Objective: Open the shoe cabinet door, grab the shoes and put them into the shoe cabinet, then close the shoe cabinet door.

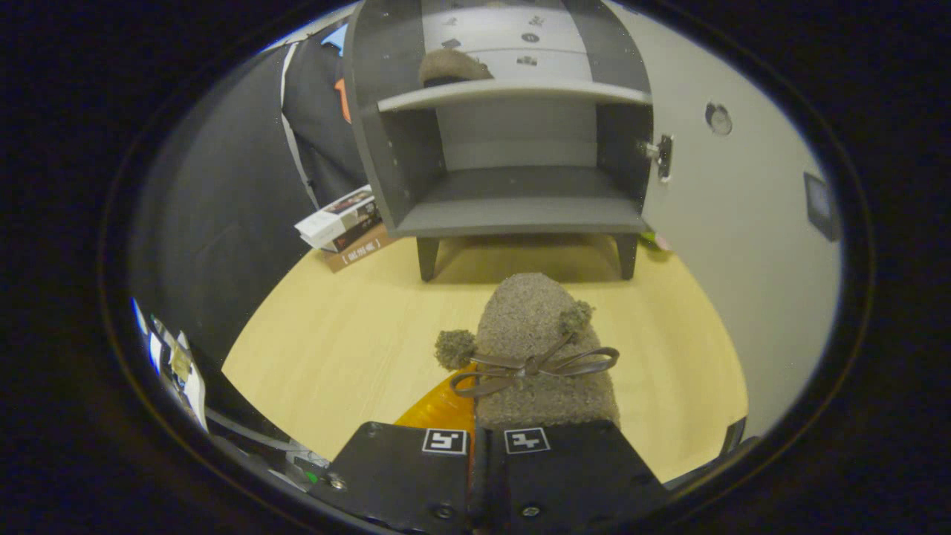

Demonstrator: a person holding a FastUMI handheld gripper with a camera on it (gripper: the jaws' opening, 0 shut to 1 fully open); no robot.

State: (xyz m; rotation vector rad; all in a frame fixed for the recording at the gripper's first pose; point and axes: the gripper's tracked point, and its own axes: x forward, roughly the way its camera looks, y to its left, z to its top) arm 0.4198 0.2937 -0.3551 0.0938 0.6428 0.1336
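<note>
gripper (487,446): fingers drawn together, clamped on heel of fuzzy shoe (539,349) | shoe: held above table (334,349), toe aimed at shoe cabinet (513,148) | cabinet: door (743,208) open | second shoe (453,67): seen on upper shelf

Lower shelf of the open grey wooden shoe cabinet (520,212) bare and passable; upper shelf partly taken by a fuzzy brown slipper (453,67). Between fingers and cabinet, bare pale wooden tabletop (334,334). Stacked books (343,227) beside the cabinet's left leg; door (732,223) swung wide right.
</note>
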